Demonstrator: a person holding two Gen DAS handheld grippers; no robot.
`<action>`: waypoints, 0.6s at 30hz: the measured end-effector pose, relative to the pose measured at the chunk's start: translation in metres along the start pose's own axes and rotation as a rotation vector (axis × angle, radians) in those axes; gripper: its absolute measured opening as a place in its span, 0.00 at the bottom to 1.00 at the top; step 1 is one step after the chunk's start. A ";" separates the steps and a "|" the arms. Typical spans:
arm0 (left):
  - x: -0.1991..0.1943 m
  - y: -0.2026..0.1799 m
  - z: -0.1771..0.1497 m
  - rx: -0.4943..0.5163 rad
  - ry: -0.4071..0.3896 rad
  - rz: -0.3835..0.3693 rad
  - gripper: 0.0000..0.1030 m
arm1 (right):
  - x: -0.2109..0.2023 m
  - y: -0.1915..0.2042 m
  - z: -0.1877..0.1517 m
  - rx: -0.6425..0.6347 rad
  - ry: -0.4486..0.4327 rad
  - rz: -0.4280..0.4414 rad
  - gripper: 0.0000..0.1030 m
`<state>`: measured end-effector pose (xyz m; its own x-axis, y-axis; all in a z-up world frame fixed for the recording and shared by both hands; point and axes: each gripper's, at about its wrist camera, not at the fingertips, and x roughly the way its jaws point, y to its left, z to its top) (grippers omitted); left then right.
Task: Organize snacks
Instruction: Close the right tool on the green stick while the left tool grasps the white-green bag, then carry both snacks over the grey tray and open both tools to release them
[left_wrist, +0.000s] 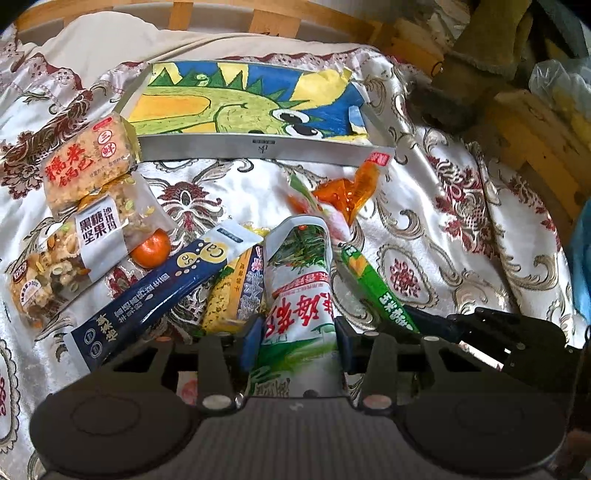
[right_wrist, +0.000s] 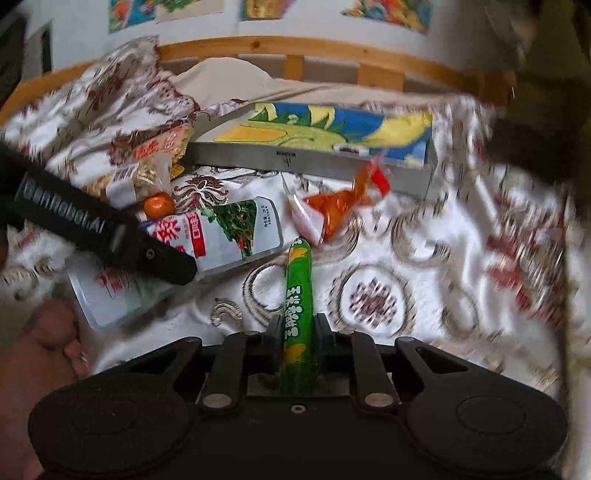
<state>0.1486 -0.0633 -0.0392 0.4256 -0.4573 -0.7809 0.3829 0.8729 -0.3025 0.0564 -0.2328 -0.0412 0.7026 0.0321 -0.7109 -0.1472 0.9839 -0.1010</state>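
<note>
Left gripper (left_wrist: 298, 341): its blue-padded fingers (left_wrist: 252, 341) are clenched on the lower part of the white seaweed snack pouch (left_wrist: 299, 280), which points away toward the metal tray (left_wrist: 255, 149). Right gripper (right_wrist: 297, 341): its fingers are clenched on the green corn sausage stick (right_wrist: 298, 295), taken near its lower end, the free end pointing toward the tray.

Both snacks sit over the patterned satin cloth (left_wrist: 424, 206), near the loose pile and short of the tray, which is lined with a coloured dragon drawing. The remaining items lie on the cloth to the left: a dark blue stick sachet (left_wrist: 155, 295), a rice crisp pack (left_wrist: 88, 162), a nut bar pack (left_wrist: 99, 229), a small orange (left_wrist: 151, 249); a crumpled orange wrapper (left_wrist: 349, 192) rests just in front of the tray wall.

Handling, as judged: the pouch looks light, soft and glossy, so it may crease or slide; a hold across its flat middle, as here, should steady it. The sausage stick appears firm yet smooth-skinned and narrow; a grip nearer its middle would limit swinging. The right wrist view is motion-blurred at its right side, so detail there is uncertain.
</note>
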 end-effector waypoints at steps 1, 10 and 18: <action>-0.001 0.000 0.001 0.000 -0.004 -0.002 0.44 | -0.001 0.003 0.001 -0.040 -0.013 -0.024 0.18; -0.021 0.002 0.012 -0.025 -0.132 -0.058 0.44 | -0.014 0.007 0.009 -0.176 -0.142 -0.134 0.18; -0.032 0.014 0.042 -0.040 -0.255 -0.036 0.45 | -0.017 -0.002 0.039 -0.182 -0.275 -0.162 0.18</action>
<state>0.1744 -0.0436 0.0044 0.6072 -0.5121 -0.6076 0.3709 0.8589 -0.3532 0.0723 -0.2281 -0.0020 0.8843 -0.0513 -0.4641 -0.1224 0.9337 -0.3365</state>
